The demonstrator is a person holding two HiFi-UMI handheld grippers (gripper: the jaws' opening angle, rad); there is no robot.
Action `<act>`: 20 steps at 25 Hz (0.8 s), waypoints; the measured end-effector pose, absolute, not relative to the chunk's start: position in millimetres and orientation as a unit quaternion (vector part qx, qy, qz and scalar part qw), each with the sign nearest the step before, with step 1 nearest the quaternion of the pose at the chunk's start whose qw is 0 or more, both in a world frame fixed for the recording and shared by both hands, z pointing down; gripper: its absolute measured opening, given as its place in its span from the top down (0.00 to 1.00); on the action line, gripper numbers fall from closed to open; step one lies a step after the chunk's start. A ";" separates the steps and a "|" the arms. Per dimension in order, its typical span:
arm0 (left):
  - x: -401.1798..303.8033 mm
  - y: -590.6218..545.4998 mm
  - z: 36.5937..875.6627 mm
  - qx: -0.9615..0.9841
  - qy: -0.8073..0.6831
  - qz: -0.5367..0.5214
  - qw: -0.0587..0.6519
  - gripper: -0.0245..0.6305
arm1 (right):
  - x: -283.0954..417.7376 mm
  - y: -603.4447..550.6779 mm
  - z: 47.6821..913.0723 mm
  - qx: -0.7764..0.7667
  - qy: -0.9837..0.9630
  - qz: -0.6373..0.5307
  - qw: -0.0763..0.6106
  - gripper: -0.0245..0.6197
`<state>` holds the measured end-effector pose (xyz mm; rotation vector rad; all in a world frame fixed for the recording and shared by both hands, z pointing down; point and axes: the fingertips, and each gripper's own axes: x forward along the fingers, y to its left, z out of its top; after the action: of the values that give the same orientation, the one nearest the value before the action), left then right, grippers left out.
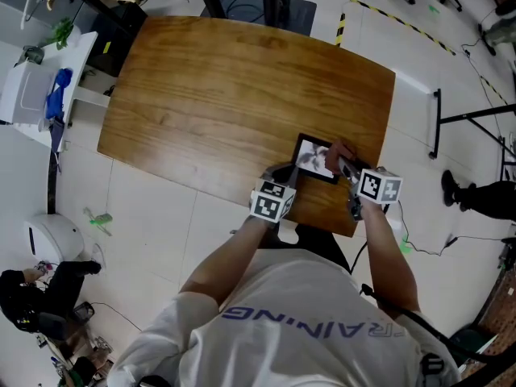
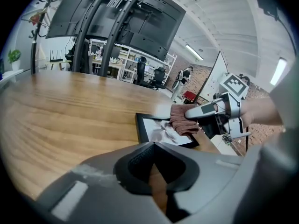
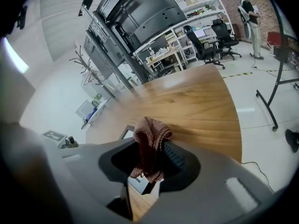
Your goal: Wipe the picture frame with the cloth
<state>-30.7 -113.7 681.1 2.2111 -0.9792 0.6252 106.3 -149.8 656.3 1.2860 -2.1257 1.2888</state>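
Observation:
A black picture frame [image 1: 316,159] with a grey print lies flat near the front right edge of the wooden table [image 1: 234,87]. My right gripper [image 1: 343,165] is shut on a reddish-brown cloth [image 1: 338,151] and presses it on the frame's right part. The left gripper view shows the cloth [image 2: 183,120] resting on the frame [image 2: 159,130] under the right gripper [image 2: 205,110]. In the right gripper view the cloth [image 3: 150,141] bunches between the jaws, with a frame corner [image 3: 127,132] behind. My left gripper [image 1: 287,173] sits just left of the frame, shut and holding nothing [image 2: 155,148].
The table's front edge runs right below both grippers. A white side table [image 1: 36,91] with a blue item stands at the far left. A black stand [image 1: 472,119] and a person's shoe [image 1: 451,188] are on the floor at the right. Another person crouches at the lower left [image 1: 32,297].

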 end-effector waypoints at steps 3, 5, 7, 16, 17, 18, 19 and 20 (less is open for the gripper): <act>-30.7 -113.6 679.2 0.840 -0.372 0.237 0.316 0.96 | 99.0 -149.9 647.6 0.447 -0.758 0.448 0.161 0.77; -30.9 -113.6 679.4 0.840 -0.372 0.237 0.316 0.96 | 84.3 -152.2 638.9 0.433 -0.771 0.440 0.155 0.77; -31.1 -113.5 680.1 0.840 -0.373 0.236 0.317 0.96 | 62.5 -154.5 634.9 0.413 -0.784 0.436 0.155 0.77; -30.5 -113.0 679.0 0.840 -0.371 0.239 0.317 0.96 | -7.8 -156.7 647.8 0.369 -0.803 0.429 0.185 0.77; -30.5 -113.0 678.8 0.840 -0.371 0.239 0.316 0.96 | -8.9 -156.8 648.8 0.369 -0.804 0.426 0.188 0.77; -30.4 -112.8 678.7 0.840 -0.371 0.239 0.316 0.96 | -8.9 -156.6 649.4 0.370 -0.805 0.422 0.192 0.77; -30.3 -112.5 678.6 0.840 -0.371 0.239 0.316 0.96 | -7.7 -156.0 649.7 0.371 -0.806 0.417 0.197 0.77; -30.2 -112.3 678.6 0.840 -0.371 0.239 0.316 0.96 | -5.7 -155.4 650.1 0.373 -0.807 0.411 0.201 0.77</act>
<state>-30.2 -112.3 678.6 2.2108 -0.9775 0.6291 -5.7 -155.4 650.1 1.0413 -2.2554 1.1492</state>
